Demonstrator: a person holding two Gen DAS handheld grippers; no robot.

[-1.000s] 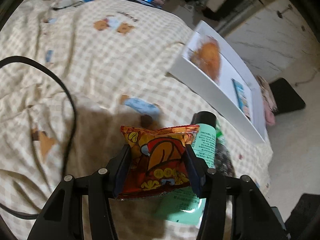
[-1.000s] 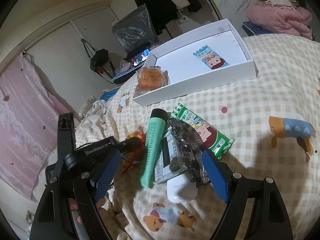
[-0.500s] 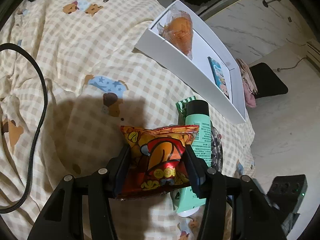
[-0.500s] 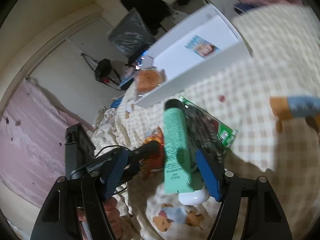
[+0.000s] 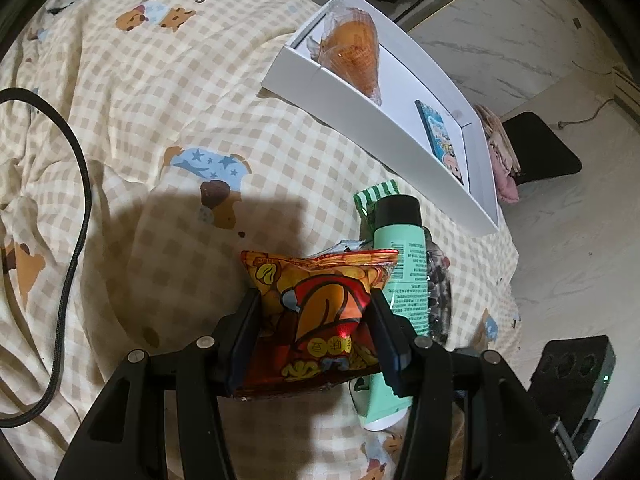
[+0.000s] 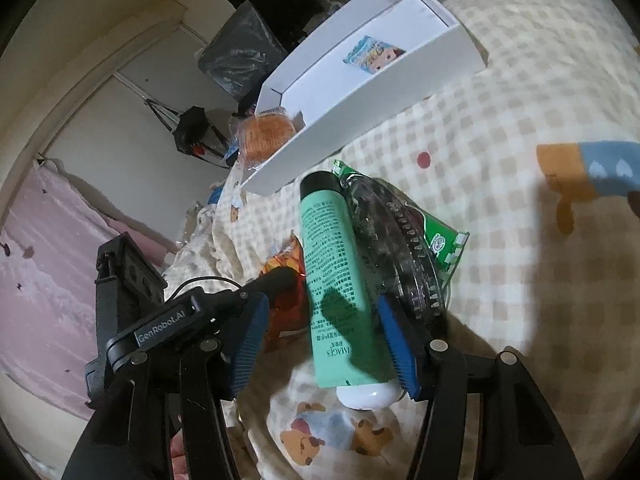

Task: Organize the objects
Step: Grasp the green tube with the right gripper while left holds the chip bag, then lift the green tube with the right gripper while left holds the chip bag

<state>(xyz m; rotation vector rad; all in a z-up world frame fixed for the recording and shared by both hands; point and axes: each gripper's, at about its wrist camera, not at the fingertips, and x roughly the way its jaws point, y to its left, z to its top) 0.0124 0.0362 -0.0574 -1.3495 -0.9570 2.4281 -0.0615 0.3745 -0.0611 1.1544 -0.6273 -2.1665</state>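
Two grippers are at work over a bed with a checked blanket (image 5: 168,92) that has little bears on it. One big landmark sits on the blanket: a flat white box (image 5: 360,104).

The left gripper (image 5: 316,320) is clamped on a red and orange snack bag (image 5: 320,320). Both of its pads press into the sides of the bag. The bag is held up near the white box, on the side closer to the camera.

The right gripper (image 6: 320,340) has just been closing its jaws, and a green tube (image 6: 336,272) with a black cap lies between them. The blue pad (image 6: 400,348) on one side sits right against the tube. The other blue pad still has a gap next to the tube, so the tube is not squeezed yet. The cap end of the tube points at the white box and is near its wall.

Just beside the tube lies a clear plastic thing with little teeth (image 6: 396,244), maybe a hair clip. Under it is a green snack pack (image 6: 436,236), also near the white box.

Inside the white box are a wrapped orange bun (image 5: 352,56) at one end and a small blue packet (image 5: 440,136) further along. A black cable (image 5: 76,184) lies on the blanket, well apart from the box.
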